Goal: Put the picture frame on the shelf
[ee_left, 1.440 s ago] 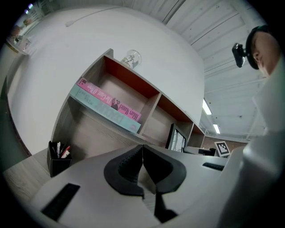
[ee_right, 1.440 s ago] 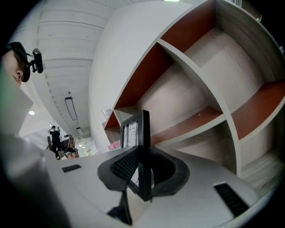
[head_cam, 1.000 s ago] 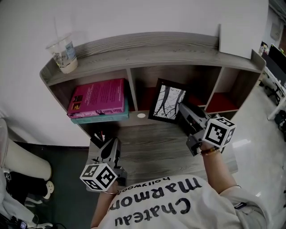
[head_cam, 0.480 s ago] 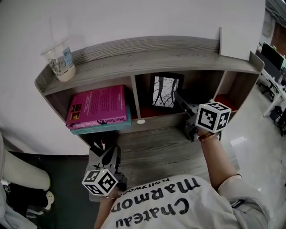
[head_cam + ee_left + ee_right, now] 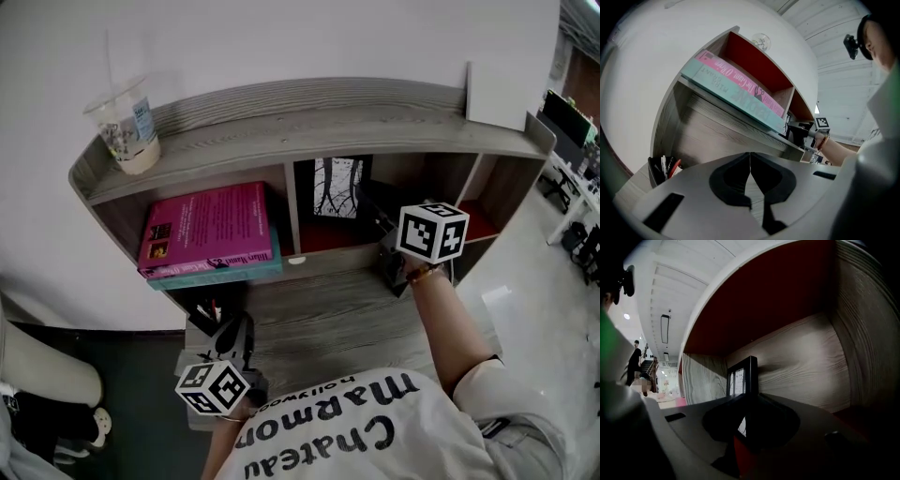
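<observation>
The black picture frame (image 5: 336, 187) with a tree print stands nearly upright inside the middle compartment of the grey wooden shelf (image 5: 309, 117). My right gripper (image 5: 372, 204) reaches into that compartment and is shut on the frame's right edge. In the right gripper view the picture frame (image 5: 743, 378) sits edge-on between the jaws of the right gripper (image 5: 747, 416), with the red back wall and wooden side wall around it. My left gripper (image 5: 234, 330) rests low over the desk's left side. In the left gripper view the left gripper (image 5: 750, 178) is shut with nothing in it.
A pink book (image 5: 206, 223) lies on a teal one in the left compartment. On the shelf top stand a plastic cup (image 5: 127, 112) at the left and a white board (image 5: 502, 89) at the right. A pen holder (image 5: 208, 305) sits beside the left gripper on the desk (image 5: 328, 314).
My right gripper has carried the frame forward and left, from the desk's back edge into the middle compartment, and stood it more upright. The left gripper has stayed put.
</observation>
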`<state>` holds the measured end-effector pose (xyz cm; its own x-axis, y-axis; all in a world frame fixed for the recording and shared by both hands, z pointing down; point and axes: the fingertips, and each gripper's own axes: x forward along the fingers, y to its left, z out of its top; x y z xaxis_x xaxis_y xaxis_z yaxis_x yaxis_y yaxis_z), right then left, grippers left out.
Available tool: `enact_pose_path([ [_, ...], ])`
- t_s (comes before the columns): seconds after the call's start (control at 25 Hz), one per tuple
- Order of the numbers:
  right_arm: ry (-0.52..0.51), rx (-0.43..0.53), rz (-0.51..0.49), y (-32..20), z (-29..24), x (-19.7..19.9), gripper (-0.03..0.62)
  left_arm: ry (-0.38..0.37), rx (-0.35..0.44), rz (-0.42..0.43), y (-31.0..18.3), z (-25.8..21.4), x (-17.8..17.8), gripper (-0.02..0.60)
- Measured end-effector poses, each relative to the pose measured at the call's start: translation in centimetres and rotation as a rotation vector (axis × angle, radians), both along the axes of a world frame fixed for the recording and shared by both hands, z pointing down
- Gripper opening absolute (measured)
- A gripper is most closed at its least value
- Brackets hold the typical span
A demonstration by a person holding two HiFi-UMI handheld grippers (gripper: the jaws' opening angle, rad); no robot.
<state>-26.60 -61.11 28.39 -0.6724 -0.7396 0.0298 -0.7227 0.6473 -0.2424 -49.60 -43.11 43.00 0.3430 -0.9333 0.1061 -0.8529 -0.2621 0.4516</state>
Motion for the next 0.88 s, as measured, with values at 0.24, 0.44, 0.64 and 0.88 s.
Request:
enact_pose_path([
  [0.24,0.02,0.002,-0.001,-1.0,-0.2,-0.8,0.083,-0.001,-0.005,0.017,-0.5,0.4,0.5,0.017],
  [0.44,0.035,-0.001,-0.015,-1.3,-0.2,-1.2,0.083,0.001,-0.021,0.037,-0.6,1.1,1.3,0.017],
  [0.64,0.062,0.005,-0.037,-1.6,-0.4,-2.5,0.084,0.007,-0.023,0.043,-0.5,1.4,1.6,0.017],
  [0.88,0.106,0.025,-0.034,-2.0,-0.8,-3.0,0.086,0.011,-0.018,0.037,-0.7,1.5,1.4,0.017],
])
